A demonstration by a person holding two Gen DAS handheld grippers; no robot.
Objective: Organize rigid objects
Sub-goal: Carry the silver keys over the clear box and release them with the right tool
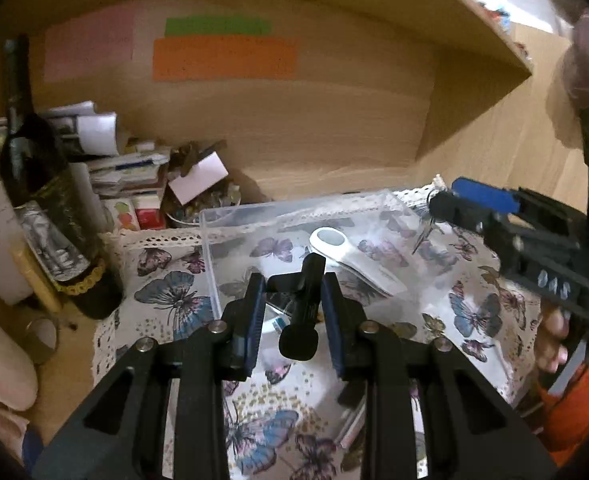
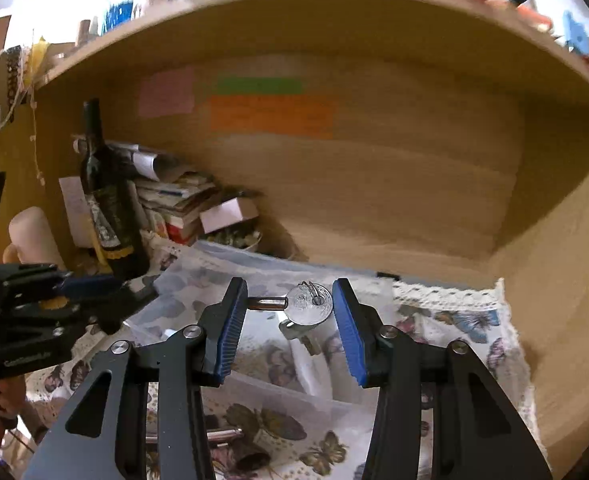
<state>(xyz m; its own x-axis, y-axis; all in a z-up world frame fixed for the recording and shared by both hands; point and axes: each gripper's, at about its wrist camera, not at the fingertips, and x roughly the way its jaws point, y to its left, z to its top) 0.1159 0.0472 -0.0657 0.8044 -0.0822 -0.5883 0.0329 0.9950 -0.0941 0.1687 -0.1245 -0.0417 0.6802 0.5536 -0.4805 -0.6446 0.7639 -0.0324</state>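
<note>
A clear plastic box (image 1: 214, 256) stands on a butterfly-print cloth (image 1: 174, 300); a white magnifier (image 1: 358, 256) lies inside it. My left gripper (image 1: 294, 300) is over the box's near edge, its jaws around a black handle-shaped tool (image 1: 306, 304); small gaps show on both sides of the tool. My right gripper (image 2: 290, 320) is open above the box (image 2: 214, 276), with silver keys on a ring (image 2: 306, 306) between its pads; whether they touch a pad is unclear. The right gripper also shows in the left wrist view (image 1: 446, 200).
A dark wine bottle (image 1: 42, 200) stands at the left beside stacked papers and boxes (image 1: 126, 172). A bowl of small stones (image 1: 202, 204) sits behind the box. Wooden shelf walls (image 1: 334, 128) close the back and right. Metal cylinders (image 2: 230, 440) lie on the near cloth.
</note>
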